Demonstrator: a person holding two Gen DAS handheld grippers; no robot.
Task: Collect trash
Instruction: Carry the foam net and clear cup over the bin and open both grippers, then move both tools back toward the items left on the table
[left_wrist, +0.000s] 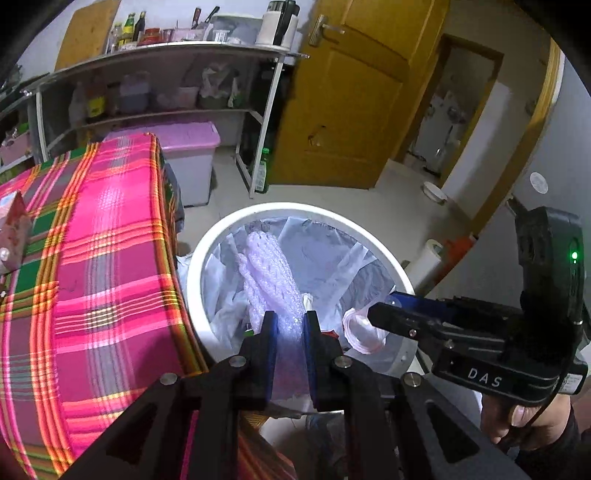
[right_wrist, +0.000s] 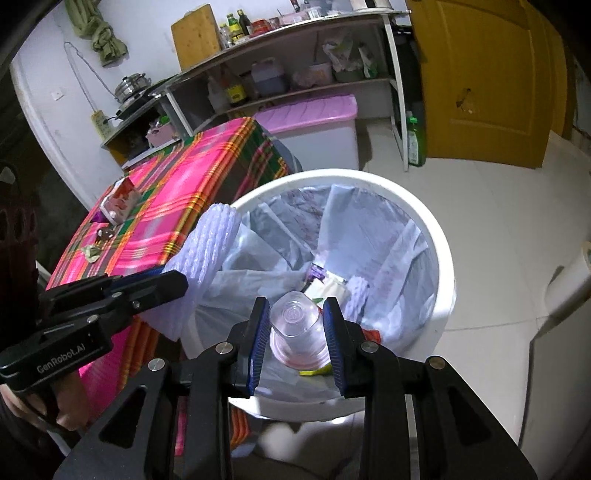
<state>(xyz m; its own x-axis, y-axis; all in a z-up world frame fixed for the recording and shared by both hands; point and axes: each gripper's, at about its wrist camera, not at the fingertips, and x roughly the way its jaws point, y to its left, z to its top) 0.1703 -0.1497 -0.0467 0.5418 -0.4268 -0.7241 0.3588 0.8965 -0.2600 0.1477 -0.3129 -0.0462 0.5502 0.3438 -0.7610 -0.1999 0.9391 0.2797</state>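
Two clamped jaws over lined bin (right_wrist: 439, 236): left gripper (left_wrist: 290, 319) on foam sleeve (left_wrist: 271, 273); right gripper (right_wrist: 295, 308) on clear cup (right_wrist: 295, 325).

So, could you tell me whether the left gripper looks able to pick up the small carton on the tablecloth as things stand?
Probably not yet: the left gripper is shut on the foam netting over the bin, so it would have to let go first. The carton itself lies unobstructed on the tablecloth.

Foam net sleeve (left_wrist: 271, 284) between left gripper (left_wrist: 290, 321) fingers, plastic cup (right_wrist: 295, 325) between right gripper (right_wrist: 295, 314) fingers, both over lined bin (right_wrist: 439, 236); table (left_wrist: 110, 229) left of both grippers' fingers, carton (right_wrist: 120, 201) on it.
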